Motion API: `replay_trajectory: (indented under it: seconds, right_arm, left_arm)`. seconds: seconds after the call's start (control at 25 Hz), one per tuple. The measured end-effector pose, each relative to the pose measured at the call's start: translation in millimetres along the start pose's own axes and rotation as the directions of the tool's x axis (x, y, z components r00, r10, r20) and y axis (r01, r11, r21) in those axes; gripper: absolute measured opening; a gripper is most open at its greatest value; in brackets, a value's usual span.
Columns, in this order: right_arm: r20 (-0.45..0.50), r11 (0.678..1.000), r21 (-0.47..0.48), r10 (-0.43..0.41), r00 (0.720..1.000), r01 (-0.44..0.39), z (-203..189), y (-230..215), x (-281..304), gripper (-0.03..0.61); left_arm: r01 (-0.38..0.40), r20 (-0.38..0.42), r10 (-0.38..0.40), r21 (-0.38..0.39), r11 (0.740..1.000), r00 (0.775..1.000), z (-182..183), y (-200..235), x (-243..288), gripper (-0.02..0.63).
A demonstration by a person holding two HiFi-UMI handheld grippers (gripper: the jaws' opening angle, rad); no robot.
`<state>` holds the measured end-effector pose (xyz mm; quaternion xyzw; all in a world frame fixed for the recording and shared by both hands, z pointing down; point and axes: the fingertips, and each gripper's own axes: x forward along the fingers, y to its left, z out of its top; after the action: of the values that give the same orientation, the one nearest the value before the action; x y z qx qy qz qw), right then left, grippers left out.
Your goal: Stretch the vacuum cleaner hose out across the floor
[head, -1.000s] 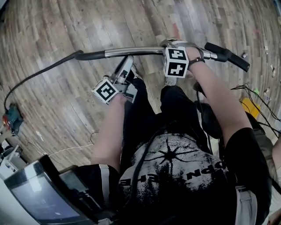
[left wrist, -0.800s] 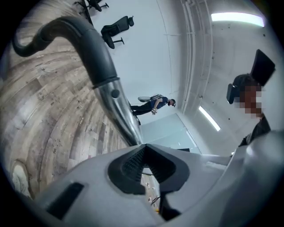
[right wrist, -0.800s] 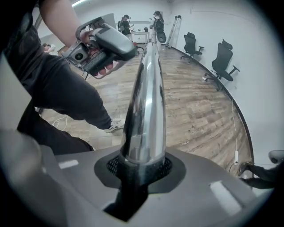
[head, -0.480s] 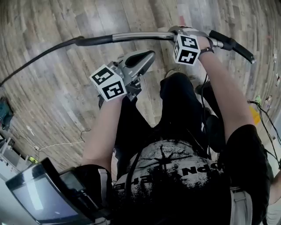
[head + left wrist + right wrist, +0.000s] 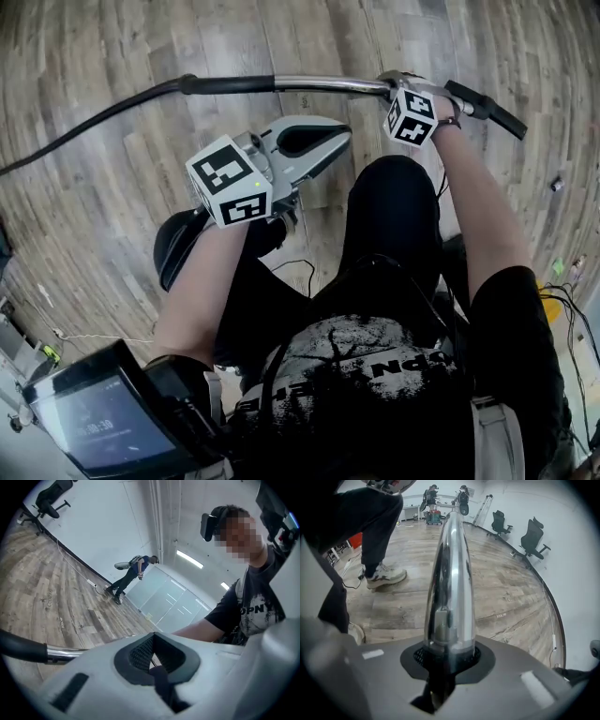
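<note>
Wand (image 5: 328, 84) lower toward planks (image 5: 112, 216) (white walls (image 5: 103, 531))

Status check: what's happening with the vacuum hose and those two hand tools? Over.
Left tool shut, empty. Right tool jaws just closed further, gripping chrome tube. Black hose trails left across wood floor. Thin wire by the legs.

Left gripper (image 5: 330, 141): jaws shut, empty, level, aimed toward 2 o'clock.
Right gripper (image 5: 394, 88): at 12 o'clock, pointing steeply down, jaws just been closing, clamped on metal tube (image 5: 328, 83).
Left arm (image 5: 202, 281): reaching forward.
Right arm (image 5: 478, 216): stretched forward.
</note>
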<state>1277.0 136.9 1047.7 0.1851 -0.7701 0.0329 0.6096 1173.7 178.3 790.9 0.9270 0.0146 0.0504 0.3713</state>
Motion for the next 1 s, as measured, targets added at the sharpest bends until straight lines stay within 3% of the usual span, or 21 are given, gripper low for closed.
replay_trajectory:
  seconds: [0.08,0.16,0.28,0.44,0.64,0.88,1.0]
  right_arm:
    - [-0.005,1.000,0.002,0.008,1.000,-0.008,-18.9,-0.7,33.1,0.075]
    - [-0.020,1.000,0.004,0.026,0.999,-0.026,-37.0,-0.1,63.2,0.072]
    - [-0.031,0.999,0.015,0.045,0.998,-0.045,-55.1,1.3,108.4,0.071]
    - [-0.088,0.996,0.015,0.093,0.992,-0.092,-80.2,21.5,155.8,0.066]
    - [-0.124,0.994,0.038,0.103,0.987,-0.099,-86.8,13.5,165.4,0.066]
    - [-0.131,0.994,0.029,0.113,0.985,-0.110,-82.4,16.7,160.7,0.066]
    - [-0.150,0.986,0.003,0.163,0.975,-0.165,-82.6,34.0,160.9,0.088]
  left_arm:
    - [-0.012,0.014,0.012,0.009,1.000,1.000,-9.2,14.5,2.7,0.002]
    - [-0.071,0.018,0.071,0.042,0.997,0.997,-22.1,29.1,2.7,0.002]
    - [-0.151,-0.028,0.154,0.088,0.985,0.988,-45.6,48.1,5.3,0.002]
    - [-0.171,-0.088,0.179,0.094,0.981,0.980,-76.3,55.3,9.0,0.002]
    - [-0.201,-0.084,0.205,0.056,0.978,0.975,-72.5,56.6,7.1,0.002]
    - [-0.170,-0.109,0.178,0.081,0.982,0.978,-73.8,44.7,12.3,0.002]
    - [-0.155,-0.114,0.164,0.079,0.985,0.980,-73.3,40.2,14.2,0.002]
